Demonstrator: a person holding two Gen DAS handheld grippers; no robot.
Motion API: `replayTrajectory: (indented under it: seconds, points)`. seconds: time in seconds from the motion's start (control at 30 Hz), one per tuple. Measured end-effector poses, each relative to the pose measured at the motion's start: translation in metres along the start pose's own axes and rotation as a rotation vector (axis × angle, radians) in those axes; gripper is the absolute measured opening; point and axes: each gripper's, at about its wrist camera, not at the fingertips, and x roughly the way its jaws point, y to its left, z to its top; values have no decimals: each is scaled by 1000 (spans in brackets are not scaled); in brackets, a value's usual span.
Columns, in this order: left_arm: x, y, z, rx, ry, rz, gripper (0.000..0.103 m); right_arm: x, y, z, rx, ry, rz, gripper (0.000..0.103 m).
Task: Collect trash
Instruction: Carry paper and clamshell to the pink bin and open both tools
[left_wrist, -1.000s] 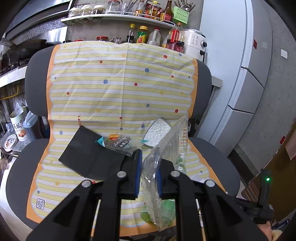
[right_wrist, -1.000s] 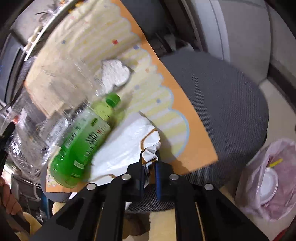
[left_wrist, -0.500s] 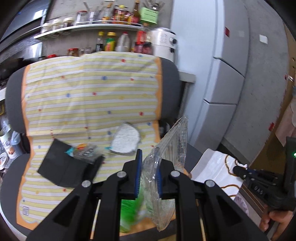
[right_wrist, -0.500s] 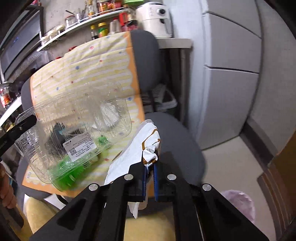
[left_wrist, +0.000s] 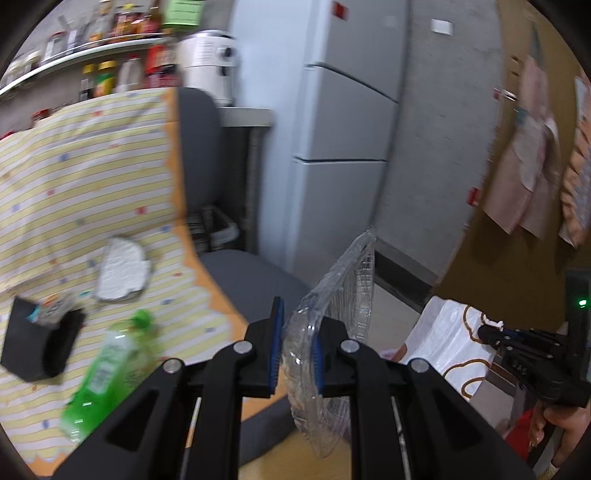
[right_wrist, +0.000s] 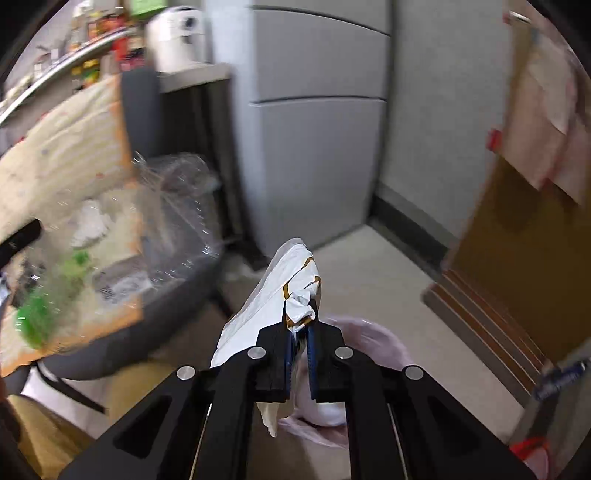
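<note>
White crumpled plastic bag with brown print (right_wrist: 291, 291) pinched in your right gripper (right_wrist: 300, 347), pale pink bin bag (right_wrist: 354, 343) just beyond.
Your jaws are easing apart with the bag between them; its long axis runs up-frame. Farther left, your left gripper (left_wrist: 297, 347) clamps the clear plastic clamshell container (left_wrist: 340, 291) edge-on.

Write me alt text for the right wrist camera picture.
The right tool pinches a crumpled white paper bag above a pink trash bag on the floor; its jaws are opening slightly. To the left, blurred, a clear plastic container hangs before a grey chair with a striped cover.
</note>
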Motion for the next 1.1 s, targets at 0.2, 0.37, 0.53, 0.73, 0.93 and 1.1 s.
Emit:
replayTrajectory:
  seconds: [0.2, 0.37, 0.53, 0.73, 0.93, 1.1]
  points:
    - [38, -41, -15, 47, 57, -70, 12, 48, -42, -38, 84, 132, -57, 10]
    - [61, -49, -29, 64, 121, -88, 12, 105, -55, -61, 104, 238, -68, 11]
    - [73, -49, -37, 72, 161, -89, 12, 138, -66, -74, 150, 294, -51, 41]
    - [85, -66, -49, 120, 207, -130, 12, 115, -67, -65, 162, 265, -42, 41]
    - [107, -102, -61, 195, 270, -196, 12, 59, -78, -52, 167, 157, -100, 43]
    - [129, -138, -61, 236, 296, -279, 14, 29, -92, -45, 195, 80, -128, 46]
